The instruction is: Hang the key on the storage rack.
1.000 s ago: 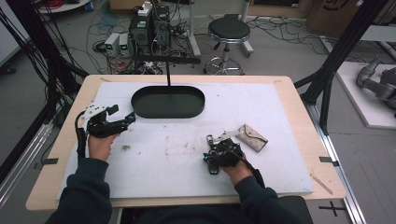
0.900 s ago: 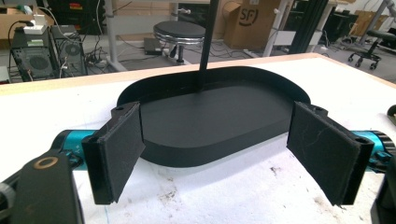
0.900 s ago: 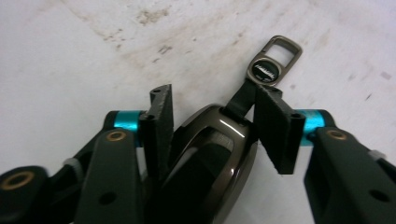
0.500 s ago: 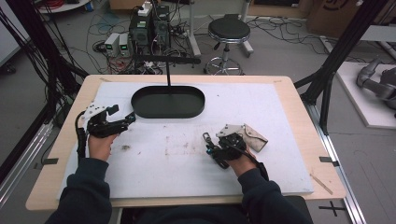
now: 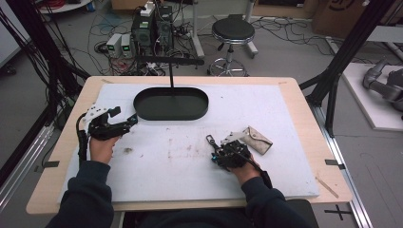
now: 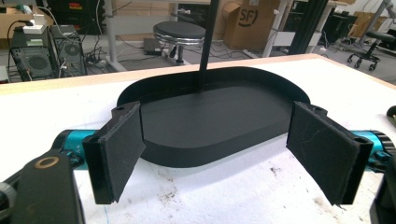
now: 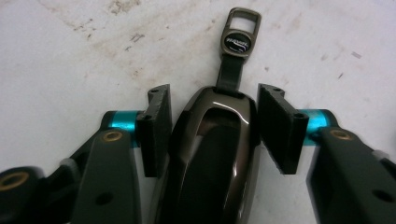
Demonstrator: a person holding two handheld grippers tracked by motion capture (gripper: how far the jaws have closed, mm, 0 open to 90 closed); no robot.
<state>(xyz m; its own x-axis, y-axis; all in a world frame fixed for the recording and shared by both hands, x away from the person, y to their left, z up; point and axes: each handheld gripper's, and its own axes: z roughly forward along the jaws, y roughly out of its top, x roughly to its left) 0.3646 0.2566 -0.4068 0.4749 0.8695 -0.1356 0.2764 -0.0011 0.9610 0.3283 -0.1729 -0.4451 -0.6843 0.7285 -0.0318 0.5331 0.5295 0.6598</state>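
Observation:
A dark glossy key fob (image 7: 212,154) with a short strap and metal loop (image 7: 238,42) lies on the white mat. My right gripper (image 7: 212,100) straddles it, and its jaws have just been closing, with both pads now against the fob's sides. In the high view the right gripper (image 5: 223,151) sits at the mat's right centre, with the fob's strap (image 5: 209,140) sticking out to the left. My left gripper (image 6: 219,135) is open with nothing between its pads and faces the black oval tray (image 6: 210,121). In the high view the left gripper (image 5: 124,124) is just left of the tray (image 5: 142,111).
A beige pouch (image 5: 257,139) lies just right of the right gripper. A thin black pole (image 5: 171,76) rises from the tray's far side. The mat (image 5: 180,161) is smudged between the hands. A stool (image 5: 233,31) and cables are on the floor beyond the table.
The right gripper went slightly toward the pouch half a second ago, then came back left and lower on the mat. The left hand has not moved.

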